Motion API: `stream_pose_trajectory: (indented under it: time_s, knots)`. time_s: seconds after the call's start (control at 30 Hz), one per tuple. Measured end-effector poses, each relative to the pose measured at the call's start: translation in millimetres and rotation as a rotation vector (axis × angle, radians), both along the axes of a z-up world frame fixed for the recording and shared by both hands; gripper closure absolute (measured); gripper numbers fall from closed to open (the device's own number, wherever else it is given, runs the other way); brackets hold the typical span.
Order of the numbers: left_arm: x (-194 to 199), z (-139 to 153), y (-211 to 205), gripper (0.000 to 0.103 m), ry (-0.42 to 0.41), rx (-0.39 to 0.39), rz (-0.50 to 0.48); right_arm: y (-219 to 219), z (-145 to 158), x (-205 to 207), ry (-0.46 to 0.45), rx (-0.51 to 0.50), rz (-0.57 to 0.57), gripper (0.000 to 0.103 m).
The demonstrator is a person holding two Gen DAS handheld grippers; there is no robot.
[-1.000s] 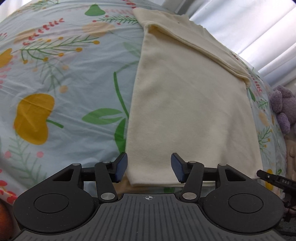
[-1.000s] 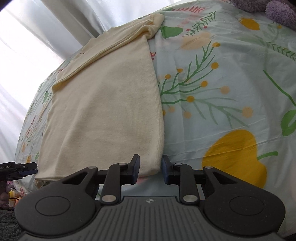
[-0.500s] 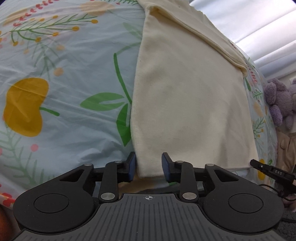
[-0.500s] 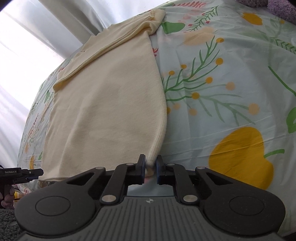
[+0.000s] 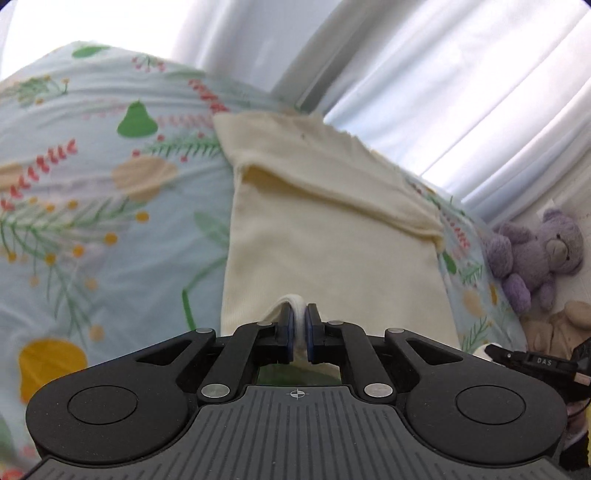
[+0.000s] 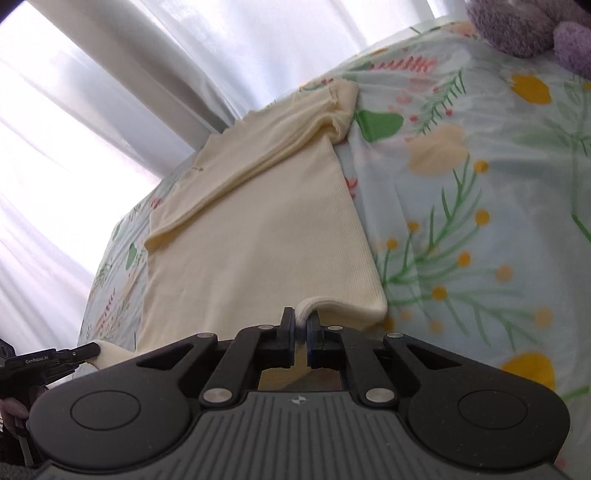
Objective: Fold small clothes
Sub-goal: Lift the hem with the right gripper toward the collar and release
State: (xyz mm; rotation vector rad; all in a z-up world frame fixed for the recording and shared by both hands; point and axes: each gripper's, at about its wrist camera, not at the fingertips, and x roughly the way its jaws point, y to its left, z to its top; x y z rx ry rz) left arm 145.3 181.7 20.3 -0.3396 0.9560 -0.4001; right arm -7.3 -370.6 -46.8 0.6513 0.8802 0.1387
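A cream garment (image 5: 325, 236) lies lengthwise on a floral bedsheet (image 5: 92, 221), its sleeves folded across the far end. My left gripper (image 5: 300, 321) is shut on the garment's near hem, which bunches up between the blue pads. In the right wrist view the same garment (image 6: 266, 229) stretches away over the bedsheet (image 6: 480, 221). My right gripper (image 6: 302, 325) is shut on the near hem at its right corner and lifts it a little. The left gripper's tip (image 6: 79, 352) shows at the far left, holding the other hem corner.
White curtains (image 5: 424, 74) hang behind the bed. A purple teddy bear (image 5: 535, 254) and a beige plush toy (image 5: 554, 328) sit at the right edge of the bed. The purple bear also shows in the right wrist view (image 6: 535, 29).
Both grippers closed on the garment's near hem and lifted it. Both views tilted upward, so the curtains now show.
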Motion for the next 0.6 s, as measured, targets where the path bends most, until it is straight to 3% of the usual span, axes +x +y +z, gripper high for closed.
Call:
stream_pose_trajectory:
  time_s: [0.1,0.2,0.47,0.6]
  knots:
    - [32.3,9.3,-9.7,0.095,-0.084,0.037,0.018,-0.2,13.0,36.4,-0.074,-0.069,-0.006,0.098]
    - [68.4,3.0,-22.9,0.095,-0.115,0.090,0.047,-0.9,15.1,78.2,-0.107,-0.133,-0.025,0.098]
    - [123.5,-51.0,-51.5,0.095,-0.081,0.239,0.061,11.0,-18.3,162.1,-0.088,-0.286,-0.045,0.098]
    - [132.2,-64.7,-44.8,0.094,-0.055,0.225,0.065,16.5,-34.7,173.7,-0.067,-0.348,-0.009,0.098]
